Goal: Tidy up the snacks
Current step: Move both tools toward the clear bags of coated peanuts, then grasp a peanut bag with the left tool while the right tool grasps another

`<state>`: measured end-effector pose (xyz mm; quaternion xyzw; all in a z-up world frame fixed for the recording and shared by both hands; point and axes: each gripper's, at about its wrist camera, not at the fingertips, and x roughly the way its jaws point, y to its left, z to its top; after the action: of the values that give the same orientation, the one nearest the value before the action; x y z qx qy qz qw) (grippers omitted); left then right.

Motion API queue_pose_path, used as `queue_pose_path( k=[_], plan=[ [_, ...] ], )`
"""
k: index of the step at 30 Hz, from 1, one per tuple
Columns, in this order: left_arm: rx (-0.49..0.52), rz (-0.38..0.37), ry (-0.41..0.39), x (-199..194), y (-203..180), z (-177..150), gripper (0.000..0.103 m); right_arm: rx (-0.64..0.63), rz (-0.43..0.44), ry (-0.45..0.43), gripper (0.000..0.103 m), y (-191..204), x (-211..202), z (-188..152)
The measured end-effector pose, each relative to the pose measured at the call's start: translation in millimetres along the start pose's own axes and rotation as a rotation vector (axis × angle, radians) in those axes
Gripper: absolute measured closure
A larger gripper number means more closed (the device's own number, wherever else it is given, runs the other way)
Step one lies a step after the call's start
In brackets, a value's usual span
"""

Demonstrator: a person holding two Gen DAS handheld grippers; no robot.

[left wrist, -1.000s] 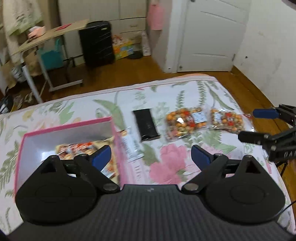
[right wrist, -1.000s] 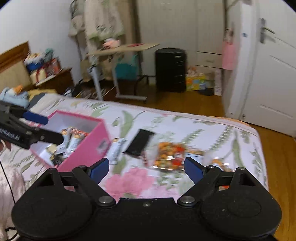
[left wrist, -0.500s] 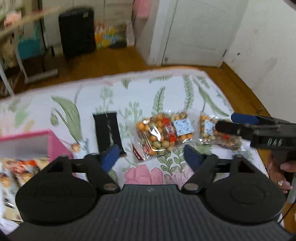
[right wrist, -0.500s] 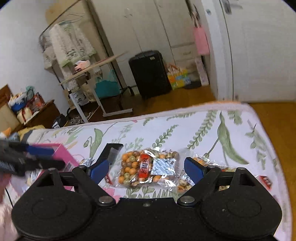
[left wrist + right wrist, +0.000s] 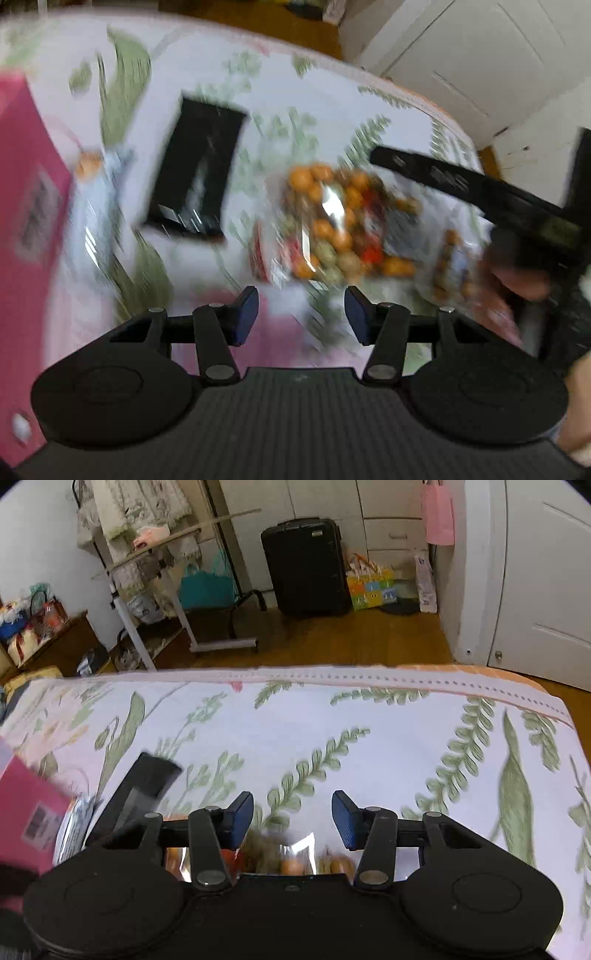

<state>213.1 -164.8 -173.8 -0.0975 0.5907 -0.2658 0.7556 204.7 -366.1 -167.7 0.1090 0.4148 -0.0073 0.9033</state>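
On the floral bedsheet (image 5: 369,720) lie a clear bag of orange and green nuts (image 5: 332,225), a second nut bag (image 5: 450,258) to its right, a black packet (image 5: 195,166) and a silvery packet (image 5: 92,206). A pink box (image 5: 26,184) stands at the left. My left gripper (image 5: 301,317) hovers just short of the first nut bag, its jaws closing with nothing between them. My right gripper (image 5: 293,819) hangs over a nut bag (image 5: 291,860), which shows just under its fingertips. Its jaws are closing and the pads are not pressing on anything. One of its fingers (image 5: 443,177) crosses above the bags.
The bed's far edge drops to a wooden floor (image 5: 351,638). Beyond it stand a black suitcase (image 5: 306,565), a rolling side table (image 5: 177,539) and a white door (image 5: 546,590). A hand (image 5: 517,277) holds the right gripper beside the second nut bag. The left wrist view is blurred.
Both grippers dropped toward the bed and their jaws narrowed. The left view swung from the pink box to the nut bags. The right gripper moved right, over the nut bags.
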Motion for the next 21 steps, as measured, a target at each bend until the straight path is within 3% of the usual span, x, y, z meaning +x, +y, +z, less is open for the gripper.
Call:
queue_pose_path(
  k=[3, 5, 8, 12, 17, 21],
  plan=[
    [-0.064, -0.029, 0.019, 10, 8, -7, 0.052, 0.007, -0.031, 0.026, 0.043, -9, 8, 2],
    [-0.098, -0.043, -0.005, 14, 12, -9, 0.052, 0.061, -0.004, 0.057, 0.042, -20, 9, 4],
    [-0.130, -0.087, -0.049, 11, 16, -9, 0.052, 0.168, 0.105, 0.105, 0.046, -33, 3, 4],
    [-0.153, -0.094, -0.041, 8, 25, -9, 0.052, 0.266, 0.266, 0.256, 0.052, -49, 4, -5],
    [-0.208, -0.123, -0.025, 2, 37, -16, 0.052, 0.297, 0.363, 0.322, 0.055, -48, -9, -26],
    [-0.141, -0.079, -0.032, -4, 36, -21, 0.048, 0.211, 0.382, 0.337, 0.056, -26, -26, -47]
  ],
)
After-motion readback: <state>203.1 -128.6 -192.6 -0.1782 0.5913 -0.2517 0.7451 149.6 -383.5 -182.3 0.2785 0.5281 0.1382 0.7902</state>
